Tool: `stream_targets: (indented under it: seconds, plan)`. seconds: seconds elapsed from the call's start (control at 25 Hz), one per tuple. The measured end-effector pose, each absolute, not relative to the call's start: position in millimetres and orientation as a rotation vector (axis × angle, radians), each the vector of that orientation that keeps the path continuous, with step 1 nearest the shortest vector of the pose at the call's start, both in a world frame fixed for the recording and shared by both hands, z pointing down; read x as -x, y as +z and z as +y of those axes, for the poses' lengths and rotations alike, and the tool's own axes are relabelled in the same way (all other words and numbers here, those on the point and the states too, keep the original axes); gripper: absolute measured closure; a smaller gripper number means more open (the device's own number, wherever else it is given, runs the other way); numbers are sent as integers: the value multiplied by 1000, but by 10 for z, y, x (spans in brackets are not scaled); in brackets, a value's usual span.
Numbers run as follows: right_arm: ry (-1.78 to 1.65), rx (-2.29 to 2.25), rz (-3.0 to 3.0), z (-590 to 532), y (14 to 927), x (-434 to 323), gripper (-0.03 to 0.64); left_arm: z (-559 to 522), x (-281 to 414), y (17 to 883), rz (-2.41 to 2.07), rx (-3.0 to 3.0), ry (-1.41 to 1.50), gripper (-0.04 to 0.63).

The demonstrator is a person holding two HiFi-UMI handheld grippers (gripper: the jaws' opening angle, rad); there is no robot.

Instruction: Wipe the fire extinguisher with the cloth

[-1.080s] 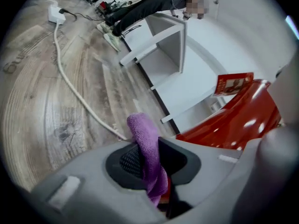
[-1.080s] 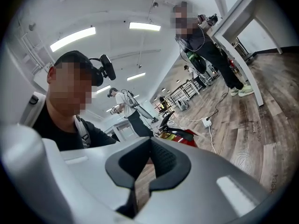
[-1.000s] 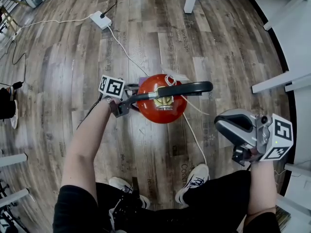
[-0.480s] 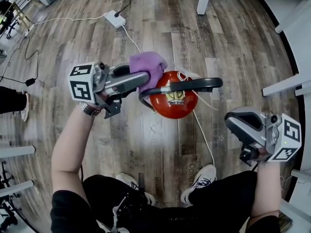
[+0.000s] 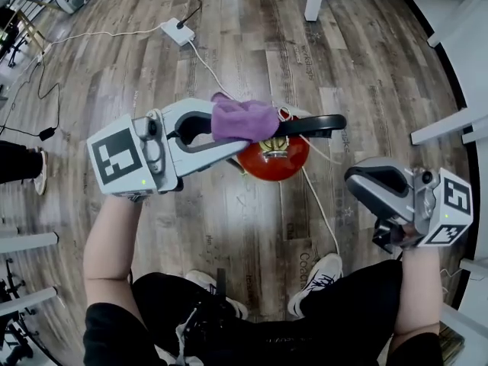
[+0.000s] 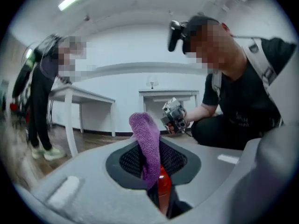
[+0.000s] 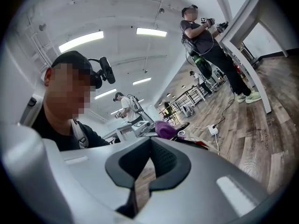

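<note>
— Since a second ago, our left gripper [image 5: 219, 133] has risen at centre left, jaws pinching the purple cloth [image 5: 245, 120] just above the fire extinguisher [image 5: 278, 160] standing at frame centre.

— So we're between strokes. Next we bring the cloth back down onto the red body. Our right gripper [image 5: 367, 193], lower right, waits with jaws pressed together, empty.

— Wooden floor [image 5: 236, 48], power strip [image 5: 177, 30] upper left.

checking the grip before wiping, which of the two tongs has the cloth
The left tongs, shut on the purple cloth above the red fire extinguisher; the right tongs are shut on nothing.
</note>
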State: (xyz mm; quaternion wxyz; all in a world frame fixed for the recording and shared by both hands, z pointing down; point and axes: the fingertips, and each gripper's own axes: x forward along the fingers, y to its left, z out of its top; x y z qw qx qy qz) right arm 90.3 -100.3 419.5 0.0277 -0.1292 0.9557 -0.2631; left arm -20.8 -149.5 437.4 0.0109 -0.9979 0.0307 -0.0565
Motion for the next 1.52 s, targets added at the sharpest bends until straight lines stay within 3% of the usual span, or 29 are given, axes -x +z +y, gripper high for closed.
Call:
stream_targets:
  seconds: [0.28, 0.6, 1.24, 1.52]
  plan:
    - [-819, 403, 2970, -1015, 4228, -863, 614, -897, 236, 4837, 200, 2370, -475, 531]
    - [-849, 371, 2983, -1034, 4274, -707, 614, -546, 294, 5653, 161, 2193, -684, 532]
    - [-868, 359, 3020, -944, 4355, -596, 614, -816, 383, 8377, 184, 2705, -1361, 531]
    - [-865, 353, 3030, -911, 4334, -583, 614, -826, 357, 8471, 249, 2830, -1349, 533]
